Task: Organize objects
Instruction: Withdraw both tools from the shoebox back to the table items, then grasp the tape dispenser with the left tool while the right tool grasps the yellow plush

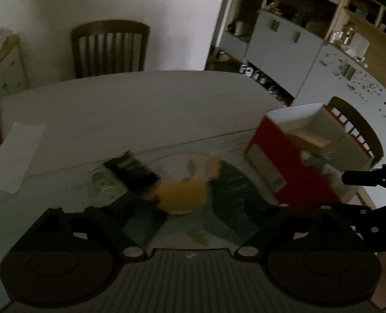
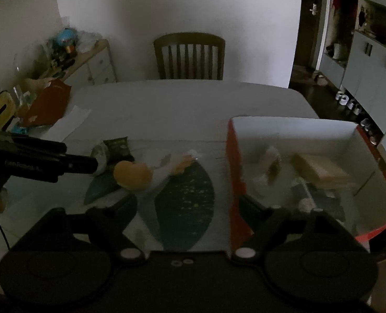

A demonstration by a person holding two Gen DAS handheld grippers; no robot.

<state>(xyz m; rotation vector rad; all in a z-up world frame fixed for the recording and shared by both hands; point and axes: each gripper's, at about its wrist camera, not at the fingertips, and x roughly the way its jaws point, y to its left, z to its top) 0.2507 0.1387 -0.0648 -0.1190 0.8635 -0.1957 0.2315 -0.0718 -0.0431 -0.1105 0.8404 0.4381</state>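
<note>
A blurred orange round object lies on a teal leaf-patterned mat on the table. It sits just ahead of my left gripper, which is open with its fingers wide on either side. Behind it are a dark packet and a small glass jar. A red box with a white inside stands to the right, holding a tan block, a white-and-brown item and a dark item. My right gripper is open, straddling the box's left wall.
A white paper sheet and a red bag lie at the table's left. A wooden chair stands at the far side, another behind the box. A cluttered sideboard is left, cabinets right. The room is dim.
</note>
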